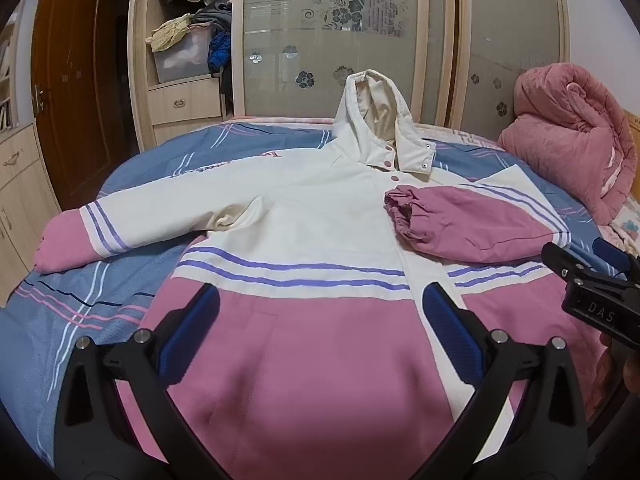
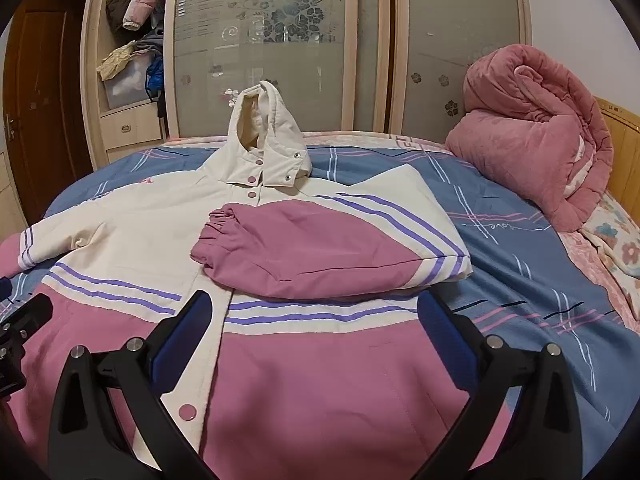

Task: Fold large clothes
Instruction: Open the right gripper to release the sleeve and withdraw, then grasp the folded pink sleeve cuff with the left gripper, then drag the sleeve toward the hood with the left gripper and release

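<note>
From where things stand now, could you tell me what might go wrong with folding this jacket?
The folded sleeve lies loose on the jacket front and may slide off when the body is lifted. The hood stands upright and could bunch. The other sleeve is spread near the bed edge and might drag.

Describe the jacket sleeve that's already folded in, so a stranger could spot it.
Find the blue bedsheet with the jacket spread on it. The folded sleeve lies across the chest below the hood; the other sleeve stretches outward.
</note>
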{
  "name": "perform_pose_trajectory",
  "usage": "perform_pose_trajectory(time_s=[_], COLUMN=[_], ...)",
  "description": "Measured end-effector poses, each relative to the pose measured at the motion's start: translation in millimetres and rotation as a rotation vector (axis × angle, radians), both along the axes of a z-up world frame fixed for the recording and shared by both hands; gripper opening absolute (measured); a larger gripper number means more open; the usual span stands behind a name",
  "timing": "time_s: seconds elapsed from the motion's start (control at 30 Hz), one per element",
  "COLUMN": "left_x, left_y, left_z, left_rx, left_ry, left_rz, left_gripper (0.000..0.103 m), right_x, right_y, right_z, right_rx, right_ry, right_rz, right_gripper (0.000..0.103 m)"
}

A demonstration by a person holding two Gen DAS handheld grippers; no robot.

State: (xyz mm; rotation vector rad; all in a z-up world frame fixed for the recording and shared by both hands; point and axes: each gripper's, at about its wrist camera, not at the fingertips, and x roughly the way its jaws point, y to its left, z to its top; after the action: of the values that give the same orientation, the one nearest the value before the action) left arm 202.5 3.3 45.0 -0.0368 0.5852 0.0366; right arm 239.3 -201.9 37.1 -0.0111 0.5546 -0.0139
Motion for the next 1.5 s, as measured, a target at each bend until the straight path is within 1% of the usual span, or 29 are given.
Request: perform_pose_trajectory(time_s=[0.1,0.2,0.23,0.27,0.33,0.43,0.5,0.57,0.7,0.77,0.83,0.9,0.93,0.97,1.0,1.03,1.07,1.13,1.23,1.3,1.37,1.5], left_x=[4.4,14.4,18.4,20.9,29.3,48.4,68.0,90.4,146.4,166.7,188.3,205.3,213.7,218.6,222.7,226.6,229.0,231.6,236.8,241.0,244.4,247.2], left_y=[2.2,4.5,4.4,3.2,-4.4,-19.3,-33.2,-45.2,-74.6,-84.1,-91.2,-91.6,-91.4,-92.5,-96.0,-100.7,-103.8,-108.1,-113.7,-114.3,-112.7,-98.4], left_z=[-5.2,-12.6,-13.9,-13.8,-11.2,-7.1,-6.4,-8.8,-20.3,-27.2,-37.9,-48.3,-53.2,-56.2,-58.3,-60.9,-61.8,-58.2,-45.1,-28.4,-14.6,7.4], left_rx=[-0.03,-0.109,-0.128,-0.131,-0.122,-0.126,-0.099,-0.067,-0.015,0.028,0.023,-0.013,-0.046,-0.059,-0.051,-0.034,-0.022,0.003,0.053,0.098,0.13,0.203], left_ry=[0.021,0.077,0.089,0.086,0.083,0.09,0.096,0.129,0.212,0.235,0.283,0.342,0.369,0.379,0.385,0.395,0.403,0.391,0.349,0.29,0.251,0.181], left_rz=[-0.013,-0.053,-0.055,-0.052,-0.051,-0.079,-0.092,-0.102,-0.157,-0.154,-0.166,-0.146,-0.14,-0.14,-0.142,-0.141,-0.13,-0.11,-0.12,-0.118,-0.112,-0.071], left_gripper=[0.101,0.101,0.101,0.101,0.101,0.101,0.101,0.101,0.101,0.101,0.1,0.095,0.09,0.078,0.068,0.048,0.043,0.034,0.033,0.032,0.032,0.032], right_x=[-2.0,-3.4,-3.3,-2.8,-1.0,0.4,1.6,3.5,8.0,10.6,12.5,13.4,13.3,13.2,13.3,13.3,13.7,14.2,14.5,14.8,15.7,15.6], right_y=[-0.4,-5.8,-8.9,-14.4,-23.8,-34.3,-39.5,-41.9,-46.0,-46.5,-46.2,-46.5,-47.3,-48.7,-49.8,-50.9,-52.3,-55.2,-58.0,-59.7,-61.7,-61.4], right_z=[2.4,6.0,7.0,8.2,9.5,10.7,9.6,7.7,4.7,2.6,1.2,1.4,1.6,2.2,2.5,2.9,3.0,3.2,4.4,3.4,2.5,0.8], right_rx=[0.01,0.02,0.029,0.048,0.085,0.127,0.153,0.166,0.198,0.215,0.226,0.23,0.232,0.238,0.242,0.245,0.249,0.258,0.268,0.272,0.28,0.28], right_ry=[-0.008,-0.027,-0.033,-0.037,-0.037,-0.035,-0.031,-0.023,-0.008,0.005,0.014,0.016,0.015,0.014,0.014,0.013,0.012,0.014,0.01,0.012,0.016,0.019], right_rz=[0.007,0.0,-0.005,-0.01,-0.017,-0.027,-0.03,-0.029,-0.024,-0.016,-0.004,0.0,0.001,0.003,0.004,0.003,0.001,0.0,-0.003,-0.005,-0.007,-0.003], right_gripper=[0.102,0.102,0.102,0.102,0.102,0.102,0.102,0.102,0.102,0.102,0.102,0.102,0.102,0.102,0.102,0.102,0.102,0.102,0.102,0.102,0.102,0.102])
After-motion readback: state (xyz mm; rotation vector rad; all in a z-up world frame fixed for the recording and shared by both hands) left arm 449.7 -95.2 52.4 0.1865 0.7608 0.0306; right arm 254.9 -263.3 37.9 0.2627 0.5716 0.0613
